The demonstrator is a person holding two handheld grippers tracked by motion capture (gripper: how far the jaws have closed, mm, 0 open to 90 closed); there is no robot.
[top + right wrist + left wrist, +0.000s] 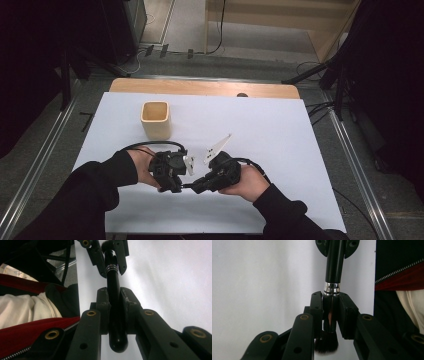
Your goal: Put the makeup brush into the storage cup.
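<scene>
Brush [332, 272] is strung between both grippers right now, hanging above the worktop [280, 130], nothing under it. Your right gripper [115, 312] is pinching the black handle near its rounded butt end, pads pressed tight on both sides. Your left gripper [331, 310] sits over the shiny ferrule [332, 287] w/ the bristles [326, 345] poking out behind the pads. Left jaws look a touch slack: there's a sliver of gap on one side of the ferrule, so treat that as a loose hold, not a lock.

Risk no. 1: that ferrule is slick chrome. If you ease the right off first, the brush prob. slides or tips out of the left and drops to the worktop.

Risk no. 2: you're holding both ends. Twist or pull the hands apart unevenly and you'll lever the handle against the pads; it could pop sideways.

Risk no. 3: the cup [155, 119] is beyond the left gripper, well apart. Swing over too fast w/ a weak grip and the brush swivels, then misses the rim.
</scene>
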